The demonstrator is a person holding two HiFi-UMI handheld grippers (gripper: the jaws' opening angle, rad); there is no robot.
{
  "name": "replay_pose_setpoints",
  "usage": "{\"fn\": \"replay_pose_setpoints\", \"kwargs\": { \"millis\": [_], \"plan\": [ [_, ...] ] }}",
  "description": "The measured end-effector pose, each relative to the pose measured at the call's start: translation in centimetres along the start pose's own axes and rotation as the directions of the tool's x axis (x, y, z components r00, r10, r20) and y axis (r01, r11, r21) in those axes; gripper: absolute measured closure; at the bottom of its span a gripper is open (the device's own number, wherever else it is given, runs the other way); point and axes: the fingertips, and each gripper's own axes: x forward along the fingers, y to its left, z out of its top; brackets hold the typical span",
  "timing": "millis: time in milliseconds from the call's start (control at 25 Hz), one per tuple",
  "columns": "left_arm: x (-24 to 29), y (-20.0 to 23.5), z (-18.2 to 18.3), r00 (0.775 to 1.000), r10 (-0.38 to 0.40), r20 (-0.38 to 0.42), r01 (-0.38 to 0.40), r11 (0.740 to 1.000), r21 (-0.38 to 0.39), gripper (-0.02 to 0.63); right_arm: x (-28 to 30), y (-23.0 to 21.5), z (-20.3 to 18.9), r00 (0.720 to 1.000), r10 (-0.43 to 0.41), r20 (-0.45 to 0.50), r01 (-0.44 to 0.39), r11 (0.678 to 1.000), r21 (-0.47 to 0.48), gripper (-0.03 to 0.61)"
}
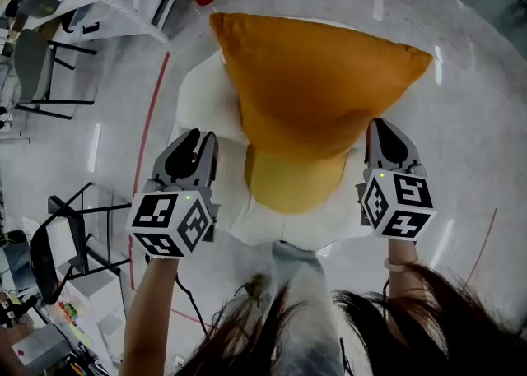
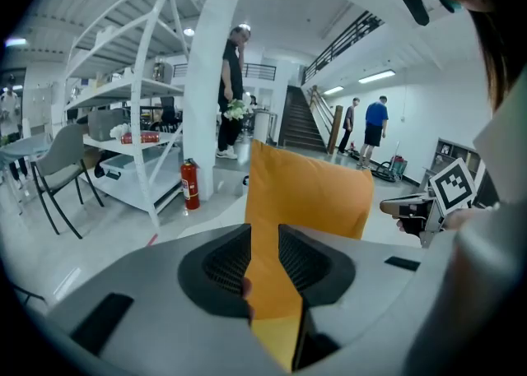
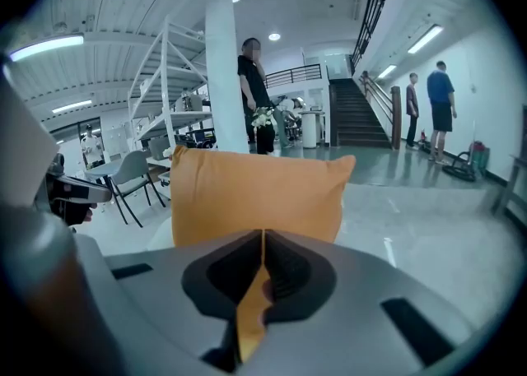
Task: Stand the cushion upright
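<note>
Fingers [image 2: 306,261] of the left gripper [image 1: 200,142] are clamped on a thick fold at one side of the orange cushion [image 1: 313,86]. Those of the right gripper [image 1: 387,132] are pinched almost together on a thin edge at the opposite side. The cushion is held upright between both grippers, over the white counter [image 1: 198,99].

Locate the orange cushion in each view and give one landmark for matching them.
Head view: cushion at upper centre, standing between the two grippers.
Left gripper view: cushion at centre, its edge running down between the jaws.
Right gripper view: cushion at centre, a corner between the jaws.
Landmark: white column behind it in both gripper views; not in head view.
</note>
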Motion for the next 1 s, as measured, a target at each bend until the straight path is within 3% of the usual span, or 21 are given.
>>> {"fn": "replay_pose_setpoints", "kwargs": {
  "millis": [280, 680, 1000],
  "plan": [
    [-3.5, -1.1, -1.7, 0.999, -0.043, 0.019, 0.043, 0.999, 0.009, 0.523, -4.9, 2.0, -1.6, 0.999, -0.03, 0.032, 0.03, 1.0, -0.009, 0.555],
    [-13.2, -0.7, -2.8, 0.994, -0.077, 0.079, 0.075, 0.997, 0.028, 0.523, -13.4, 7.1, -3.2, 0.99, -0.12, 0.074, 0.124, 0.991, -0.041, 0.555],
    [-21.4, 0.2, -5.1, 0.993, -0.031, 0.115, 0.034, 0.999, -0.03, 0.523, -20.7, 11.4, -4.1, 0.984, -0.142, 0.104, 0.148, 0.988, -0.054, 0.555]
  ]
}}
